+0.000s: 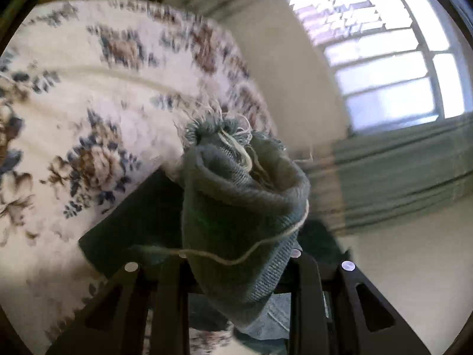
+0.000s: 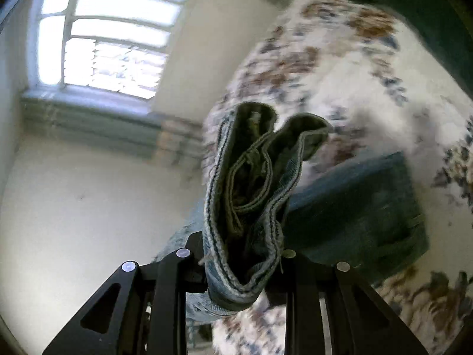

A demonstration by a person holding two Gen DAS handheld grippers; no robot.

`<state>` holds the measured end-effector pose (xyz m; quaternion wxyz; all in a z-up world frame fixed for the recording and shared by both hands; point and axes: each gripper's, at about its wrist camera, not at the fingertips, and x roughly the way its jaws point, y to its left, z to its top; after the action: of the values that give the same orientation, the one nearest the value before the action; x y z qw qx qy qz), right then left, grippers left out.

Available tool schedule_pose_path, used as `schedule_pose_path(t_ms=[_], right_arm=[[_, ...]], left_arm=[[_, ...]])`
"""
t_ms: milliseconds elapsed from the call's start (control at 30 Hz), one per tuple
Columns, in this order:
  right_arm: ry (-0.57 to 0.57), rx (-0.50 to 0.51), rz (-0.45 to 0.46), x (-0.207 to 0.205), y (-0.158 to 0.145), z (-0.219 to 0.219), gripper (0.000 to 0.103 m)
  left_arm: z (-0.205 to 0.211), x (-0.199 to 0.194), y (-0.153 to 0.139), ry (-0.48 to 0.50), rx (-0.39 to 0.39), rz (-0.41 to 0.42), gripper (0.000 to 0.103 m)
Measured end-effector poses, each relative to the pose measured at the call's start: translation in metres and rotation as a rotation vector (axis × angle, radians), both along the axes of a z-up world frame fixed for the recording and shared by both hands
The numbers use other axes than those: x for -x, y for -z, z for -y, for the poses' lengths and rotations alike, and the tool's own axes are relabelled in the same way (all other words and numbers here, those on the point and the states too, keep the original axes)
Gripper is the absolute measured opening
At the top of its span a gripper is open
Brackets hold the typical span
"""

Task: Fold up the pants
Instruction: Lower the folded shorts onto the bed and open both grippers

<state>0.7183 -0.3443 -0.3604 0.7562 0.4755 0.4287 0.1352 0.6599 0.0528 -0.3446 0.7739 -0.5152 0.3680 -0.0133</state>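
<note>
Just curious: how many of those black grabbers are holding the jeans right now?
2: the left gripper clamps a frayed hem of the jeans; the right gripper clamps a stitched hem.

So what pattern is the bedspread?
Cream bedspread with blue and brown flowers; left wrist view shows it best.
</note>
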Motion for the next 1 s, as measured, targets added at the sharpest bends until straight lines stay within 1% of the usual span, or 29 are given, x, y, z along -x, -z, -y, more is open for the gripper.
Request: schedule_pose_path(t_ms=[33, 67, 100, 133, 167, 200, 267, 300, 333, 400, 467, 500, 533, 567, 600, 633, 667, 700, 733, 767, 800, 833, 867, 933, 1000], right_arm=[[0.002, 0.014, -0.031, -0.002, 0.024, 0.002, 0.026], [0.006, 0.035, -0.09, -0.003, 0.054, 0.004, 0.026], [0.006, 0.039, -0.119, -0.001, 0.074, 0.005, 0.026], [0.007, 0.049, -0.151, 0.004, 0.095, 0.006, 0.026], [0.013, 0.062, -0.164, 0.01, 0.109, 0.006, 0.026], [0.016, 0.063, -0.17, 0.013, 0.118, 0.007, 0.026], [0.028, 0.052, -0.185, 0.021, 0.13, 0.008, 0.027], [0.02, 0.058, -0.186, 0.022, 0.131, 0.006, 0.028], [0.012, 0.069, -0.188, 0.021, 0.13, 0.005, 0.03], [-0.019, 0.115, -0.197, 0.022, 0.129, 0.002, 0.032], [-0.045, 0.182, -0.205, 0.02, 0.121, -0.001, 0.041], [-0.053, 0.203, -0.209, 0.022, 0.122, 0.001, 0.043], [-0.058, 0.24, -0.211, 0.027, 0.112, 0.002, 0.048], [-0.058, 0.287, -0.216, 0.032, 0.103, 0.001, 0.054], [-0.054, 0.333, -0.213, 0.037, 0.095, 0.0, 0.057], [-0.049, 0.388, -0.207, 0.041, 0.085, -0.002, 0.063], [-0.042, 0.46, -0.195, 0.047, 0.071, -0.005, 0.071], [-0.042, 0.516, -0.187, 0.053, 0.059, -0.008, 0.074], [-0.043, 0.58, -0.185, 0.059, 0.047, -0.013, 0.08], [-0.046, 0.661, -0.173, 0.066, 0.033, -0.02, 0.09], [-0.046, 0.723, -0.175, 0.071, 0.023, -0.026, 0.096], [-0.047, 0.787, -0.179, 0.076, 0.013, -0.032, 0.101], [-0.048, 0.856, -0.161, 0.085, 0.001, -0.041, 0.102], [-0.048, 0.96, -0.145, 0.098, -0.022, -0.053, 0.102], [-0.051, 1.016, -0.121, 0.115, -0.044, -0.063, 0.103]], left_arm=[[0.003, -0.007, 0.024, 0.027, -0.019, -0.036, 0.023], [0.007, -0.01, 0.048, 0.052, -0.035, -0.074, 0.023], [0.007, -0.009, 0.07, 0.071, -0.051, -0.112, 0.023], [0.015, -0.007, 0.081, 0.085, -0.064, -0.136, 0.023], [0.016, -0.001, 0.096, 0.088, -0.073, -0.165, 0.023], [0.016, 0.005, 0.108, 0.089, -0.066, -0.179, 0.023], [0.018, 0.014, 0.119, 0.09, -0.063, -0.199, 0.023], [0.021, 0.015, 0.119, 0.091, -0.065, -0.206, 0.024], [0.022, 0.017, 0.118, 0.096, -0.075, -0.221, 0.027], [0.024, 0.021, 0.114, 0.11, -0.08, -0.242, 0.027], [0.027, 0.02, 0.104, 0.148, -0.099, -0.277, 0.031], [0.028, 0.02, 0.1, 0.165, -0.118, -0.298, 0.038], [0.033, 0.019, 0.09, 0.194, -0.178, -0.323, 0.049], [0.038, 0.02, 0.079, 0.215, -0.258, -0.332, 0.058], [0.04, 0.021, 0.07, 0.225, -0.325, -0.323, 0.079], [0.046, 0.024, 0.058, 0.243, -0.415, -0.304, 0.09], [0.05, 0.027, 0.05, 0.258, -0.469, -0.291, 0.09], [0.058, 0.032, 0.036, 0.283, -0.554, -0.28, 0.091], [0.061, 0.034, 0.031, 0.297, -0.602, -0.282, 0.091], [0.068, 0.039, 0.02, 0.315, -0.677, -0.287, 0.091], [0.072, 0.044, 0.011, 0.329, -0.729, -0.282, 0.091], [0.075, 0.048, 0.003, 0.341, -0.765, -0.269, 0.091], [0.078, 0.053, -0.005, 0.35, -0.799, -0.258, 0.091], [0.082, 0.064, -0.023, 0.361, -0.844, -0.231, 0.091], [0.085, 0.08, -0.044, 0.371, -0.88, -0.202, 0.091]])
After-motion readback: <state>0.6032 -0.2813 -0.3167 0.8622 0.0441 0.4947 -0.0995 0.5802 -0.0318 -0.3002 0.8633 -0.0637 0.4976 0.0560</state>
